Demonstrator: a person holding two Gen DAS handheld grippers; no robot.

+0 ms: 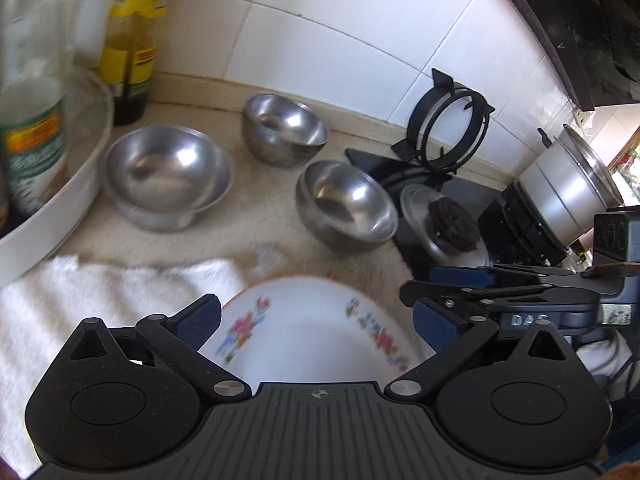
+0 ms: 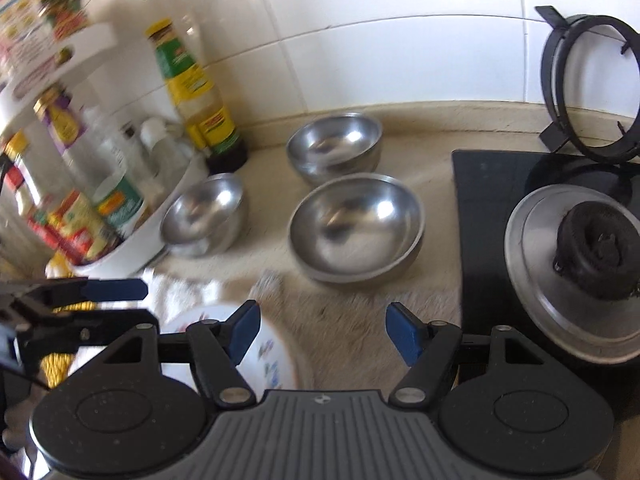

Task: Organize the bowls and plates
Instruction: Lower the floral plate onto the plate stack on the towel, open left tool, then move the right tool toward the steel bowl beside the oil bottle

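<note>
Beige kitchen counter (image 2: pixel 360 312) beside the hob carries three steel bowls (image 2: pixel 356 228) near the wall and a floral plate (image 1: pixel 308 336) partly on a white towel (image 1: pixel 100 304), with left gripper (image 1: pixel 316 320) and right gripper (image 2: pixel 320 334) both spread wide, likely approaching the plate.

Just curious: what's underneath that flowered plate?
The plate seems to lie partly on a white towel, which spreads out to its left, and on the beige counter. Whatever sits under its middle is covered by the plate and the left gripper.
</note>
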